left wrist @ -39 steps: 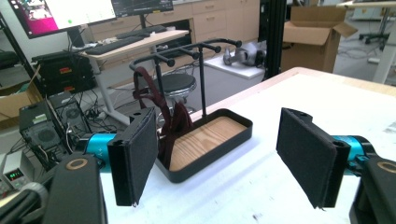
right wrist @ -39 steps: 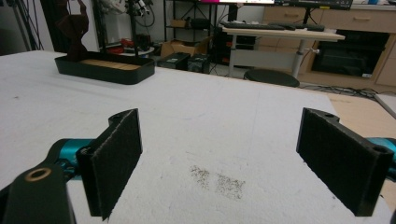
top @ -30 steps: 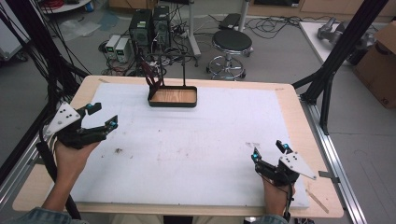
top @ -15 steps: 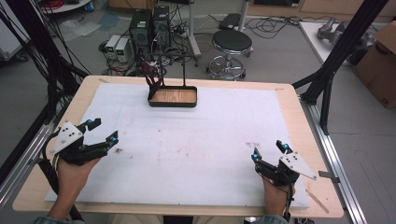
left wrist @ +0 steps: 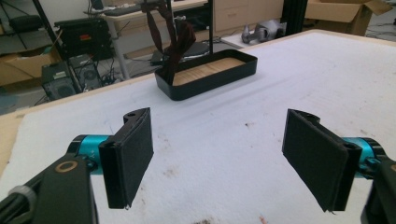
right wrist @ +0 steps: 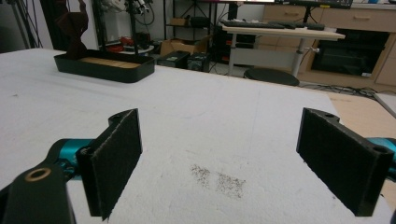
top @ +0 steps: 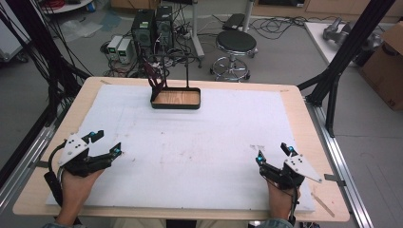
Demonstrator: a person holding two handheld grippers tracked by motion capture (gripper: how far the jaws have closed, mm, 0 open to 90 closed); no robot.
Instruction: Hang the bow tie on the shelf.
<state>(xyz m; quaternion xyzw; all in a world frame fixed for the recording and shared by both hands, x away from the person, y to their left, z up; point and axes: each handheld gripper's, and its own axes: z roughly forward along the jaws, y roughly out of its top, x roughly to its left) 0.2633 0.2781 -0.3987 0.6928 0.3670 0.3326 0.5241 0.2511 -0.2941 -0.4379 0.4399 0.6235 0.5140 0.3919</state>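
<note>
A black tray [top: 176,106] with a wooden floor sits at the far middle of the white mat [top: 204,137]. A thin black stand rises from it, and a dark red strap [top: 155,78] hangs at its left end. My left gripper [top: 107,142] rests open near the mat's near left corner, nothing between its jaws. My right gripper [top: 272,152] is open at the near right, also empty. In the left gripper view the gripper [left wrist: 219,158] faces the tray [left wrist: 210,85] and strap [left wrist: 173,37] across bare mat. In the right gripper view the gripper [right wrist: 224,163] has the tray [right wrist: 102,72] far off at the upper left.
A patch of dark specks [right wrist: 217,178] marks the mat just ahead of the right jaws. Beyond the far edge of the table stand a stool [top: 236,42] and computer boxes [top: 153,26]. Black frame posts [top: 347,52] flank the table, with a cardboard box [top: 387,57] at the right.
My left gripper has drawn back toward the near edge of the table, still open. The right gripper has stayed where it was.
</note>
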